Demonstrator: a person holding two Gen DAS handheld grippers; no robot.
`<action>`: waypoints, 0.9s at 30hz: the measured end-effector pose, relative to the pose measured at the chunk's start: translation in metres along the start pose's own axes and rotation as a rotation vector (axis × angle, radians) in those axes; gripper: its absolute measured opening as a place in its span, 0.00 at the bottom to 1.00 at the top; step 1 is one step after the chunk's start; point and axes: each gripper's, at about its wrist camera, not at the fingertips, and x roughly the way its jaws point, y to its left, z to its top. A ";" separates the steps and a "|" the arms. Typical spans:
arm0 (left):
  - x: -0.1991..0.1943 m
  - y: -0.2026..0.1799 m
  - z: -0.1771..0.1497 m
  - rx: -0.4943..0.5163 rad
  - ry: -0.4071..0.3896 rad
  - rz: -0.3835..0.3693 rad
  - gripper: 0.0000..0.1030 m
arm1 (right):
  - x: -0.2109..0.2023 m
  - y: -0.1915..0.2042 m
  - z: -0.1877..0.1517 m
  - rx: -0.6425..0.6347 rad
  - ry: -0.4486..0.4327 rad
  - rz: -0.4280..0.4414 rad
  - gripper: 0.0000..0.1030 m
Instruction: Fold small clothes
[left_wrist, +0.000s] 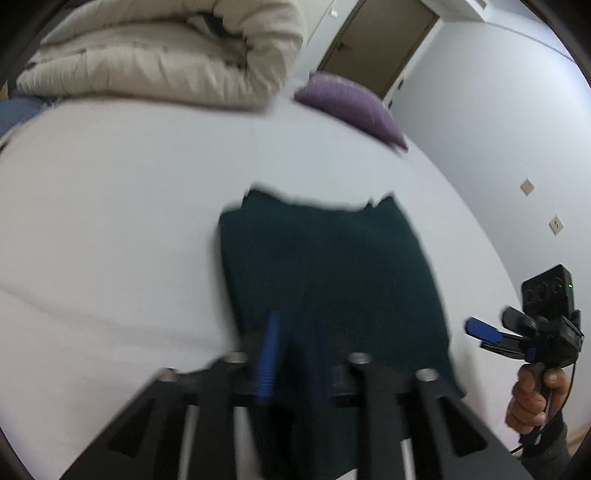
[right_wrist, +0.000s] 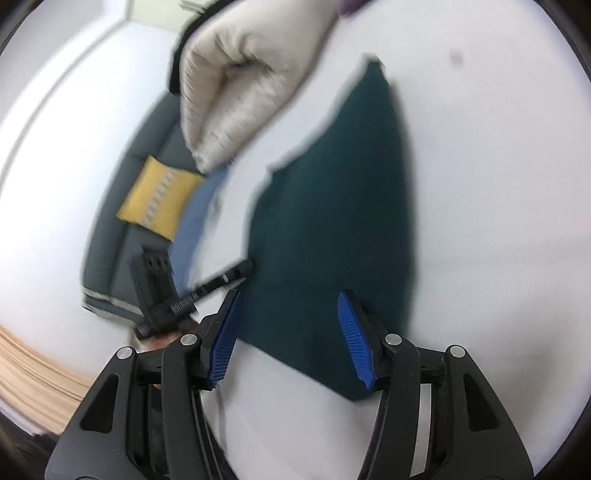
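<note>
On the white bed sheet (left_wrist: 110, 206), toward its middle, lies the dark green garment (left_wrist: 325, 266), spread flat as a rough rectangle with a notched far edge. Near the bed's far edge sits a rolled cream duvet (left_wrist: 166, 55), and a purple pillow (left_wrist: 351, 103) lies at the far right edge.

The garment looks like a light, soft knit: it should drape and sag when lifted, and a thick folded edge could slip from a shallow pinch. The best holds seem to be the two near corners, each taken well in from the hem.

The left gripper (left_wrist: 291, 354) points steeply down over the garment's near edge. Its jaws stand narrowly apart; blur hides whether cloth is between them, though nothing appears pinched.

The right gripper (right_wrist: 291, 332) is tilted more shallowly, rolled to one side, with its jaws set moderately wide and straddling the garment's near corner without pressing it. From the left wrist view it hovers off the garment's right side, carried by the person's hand (left_wrist: 532, 398).
</note>
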 end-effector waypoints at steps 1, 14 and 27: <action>-0.001 -0.010 0.006 0.008 -0.004 -0.014 0.33 | 0.004 0.004 0.012 0.003 -0.013 0.006 0.51; 0.097 0.001 0.035 -0.044 0.111 -0.095 0.19 | 0.090 -0.043 0.122 0.215 -0.040 -0.047 0.46; 0.101 0.017 0.028 -0.063 0.078 -0.132 0.08 | 0.045 -0.033 0.103 0.140 -0.093 -0.021 0.38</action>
